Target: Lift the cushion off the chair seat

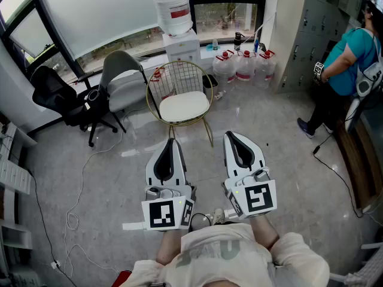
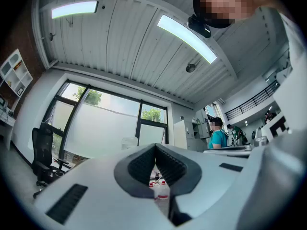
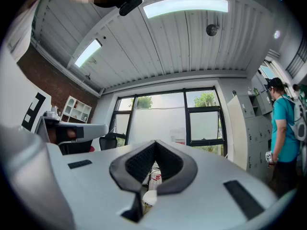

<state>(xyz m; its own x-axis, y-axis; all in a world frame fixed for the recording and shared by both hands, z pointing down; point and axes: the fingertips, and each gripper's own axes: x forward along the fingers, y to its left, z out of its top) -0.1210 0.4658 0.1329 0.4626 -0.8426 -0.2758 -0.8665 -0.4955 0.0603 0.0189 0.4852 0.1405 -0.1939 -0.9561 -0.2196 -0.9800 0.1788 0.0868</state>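
A white round cushion (image 1: 184, 106) lies on the seat of a gold wire chair (image 1: 179, 76) ahead of me. My left gripper (image 1: 172, 140) and right gripper (image 1: 230, 135) are held side by side, short of the chair and above the floor. Both point toward it and tilt slightly upward. Each is shut with its tips meeting and nothing between them. In the left gripper view the left gripper (image 2: 155, 146) frames only water bottles (image 2: 161, 191). In the right gripper view the right gripper (image 3: 155, 142) shows a sliver of the cushion (image 3: 149, 197) through the gap below its tips.
A grey chair (image 1: 123, 79) and a black office chair (image 1: 55, 94) stand left of the gold one. Behind it are a water dispenser (image 1: 178, 28) and several water jugs (image 1: 244, 65). A person in a teal shirt (image 1: 342, 64) stands at right. Cables (image 1: 81, 190) trail over the floor.
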